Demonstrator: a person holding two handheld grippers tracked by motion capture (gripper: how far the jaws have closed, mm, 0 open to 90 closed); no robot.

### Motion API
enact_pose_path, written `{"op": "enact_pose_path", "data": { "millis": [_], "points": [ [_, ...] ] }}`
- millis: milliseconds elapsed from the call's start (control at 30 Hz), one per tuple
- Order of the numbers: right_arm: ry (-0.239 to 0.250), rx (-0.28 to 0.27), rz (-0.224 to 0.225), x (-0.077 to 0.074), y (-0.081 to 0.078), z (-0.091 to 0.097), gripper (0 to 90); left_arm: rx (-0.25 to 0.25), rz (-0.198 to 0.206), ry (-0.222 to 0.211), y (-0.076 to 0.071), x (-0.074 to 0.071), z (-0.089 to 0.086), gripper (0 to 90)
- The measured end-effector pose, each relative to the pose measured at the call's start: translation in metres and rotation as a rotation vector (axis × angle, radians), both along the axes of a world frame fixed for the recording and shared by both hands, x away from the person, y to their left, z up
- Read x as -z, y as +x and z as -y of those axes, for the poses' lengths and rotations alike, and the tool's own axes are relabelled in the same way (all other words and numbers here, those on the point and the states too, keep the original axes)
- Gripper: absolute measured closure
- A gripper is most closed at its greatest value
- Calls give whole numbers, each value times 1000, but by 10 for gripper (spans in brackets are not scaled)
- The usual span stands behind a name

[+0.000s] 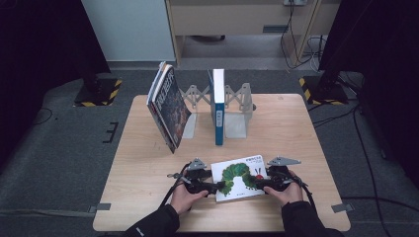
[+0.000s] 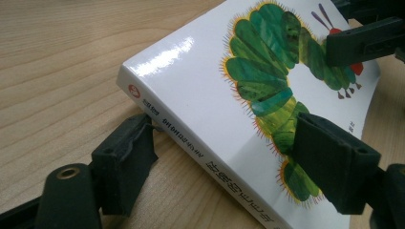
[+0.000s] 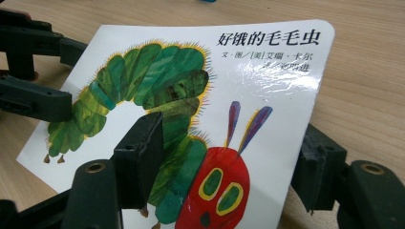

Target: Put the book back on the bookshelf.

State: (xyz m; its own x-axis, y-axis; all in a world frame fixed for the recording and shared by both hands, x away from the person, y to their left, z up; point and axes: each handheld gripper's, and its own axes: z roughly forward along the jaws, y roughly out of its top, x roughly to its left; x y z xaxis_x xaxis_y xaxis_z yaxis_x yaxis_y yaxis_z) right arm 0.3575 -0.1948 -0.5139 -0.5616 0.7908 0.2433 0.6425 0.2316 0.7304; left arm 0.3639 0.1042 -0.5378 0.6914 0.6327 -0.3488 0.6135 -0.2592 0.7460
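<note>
- The white picture book with a green caterpillar on its cover (image 1: pixel 239 178) lies at 6 o'clock on the pale wooden worktop (image 1: pixel 143 168).
- The left gripper (image 1: pixel 213 187) is at the book's 9 o'clock edge, its fingers (image 2: pixel 125 160) straddling the spine corner, one above the cover, one beneath.
- The right gripper (image 1: pixel 257 183) bites the 3 o'clock edge, fingers (image 3: pixel 141 152) around the cover.
- At 12 o'clock a white-and-blue book (image 1: pixel 218 106) stands in the grey bookend rack (image 1: pixel 236 106); a dark book (image 1: pixel 169 108) leans at 11.

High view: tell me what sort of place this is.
Probably a lab or office corner set up for recording. A light wooden table stands on grey carpet between black stands with yellow-black striped bases, loose cables trail over the floor, and a grey metal expanding book rack holds upright books.
</note>
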Motion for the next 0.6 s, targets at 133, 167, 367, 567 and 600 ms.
{"op": "enact_pose_path", "data": {
  "millis": [133,167,367,567,600],
  "points": [
    [2,-7,8,1,0,0,349,2,-18,-32,1,1,-1,175],
    [2,-8,9,1,0,0,350,2,-20,-37,1,1,-1,162],
    [23,-34,23,1,1,-3,350,-2,-33,-60,3,2,-3,125],
    [32,-79,41,0,1,-9,352,-11,-56,-100,6,3,-7,114],
    [38,-83,40,0,2,-10,352,-11,-59,-106,6,3,-7,117]
  ]
}}
